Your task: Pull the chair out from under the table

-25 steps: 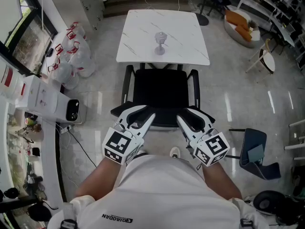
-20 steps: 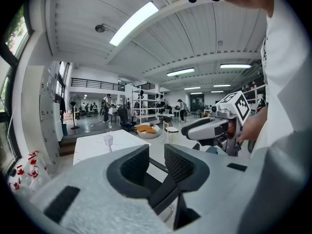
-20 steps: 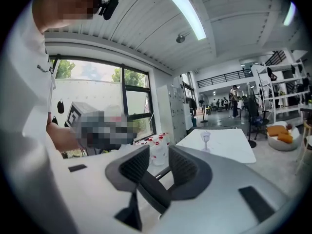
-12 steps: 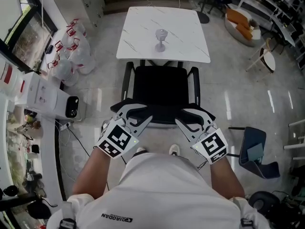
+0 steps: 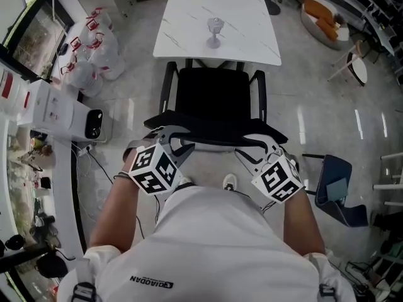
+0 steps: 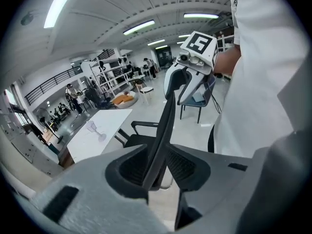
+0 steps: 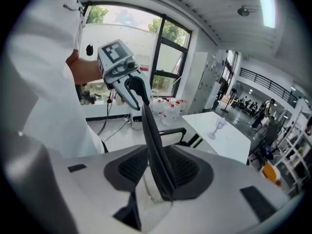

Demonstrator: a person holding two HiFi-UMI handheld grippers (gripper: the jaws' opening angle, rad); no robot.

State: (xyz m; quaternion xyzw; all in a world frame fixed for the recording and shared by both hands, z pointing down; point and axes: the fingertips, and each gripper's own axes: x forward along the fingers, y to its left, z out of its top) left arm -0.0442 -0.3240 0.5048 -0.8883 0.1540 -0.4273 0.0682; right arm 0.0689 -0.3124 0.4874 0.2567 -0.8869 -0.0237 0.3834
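While straddling chair backrest (image 5: 214, 129) with left gripper (image 5: 178, 140) and right gripper (image 5: 255, 148), jaws opening and unclamped, seat deeper, close both evenly, pull straight back.

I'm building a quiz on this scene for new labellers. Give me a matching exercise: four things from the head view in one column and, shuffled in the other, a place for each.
Things
1. black mesh-backed office chair
2. white marble-patterned square table
3. clear stemmed glass
4. white plastic bags with red print

Places
a. on the floor, left of the table in the head view
b. upright on the table top
c. directly in front of the person, backrest towards them
d. beyond the chair, at the head view's top

Pairs: 1-c, 2-d, 3-b, 4-a
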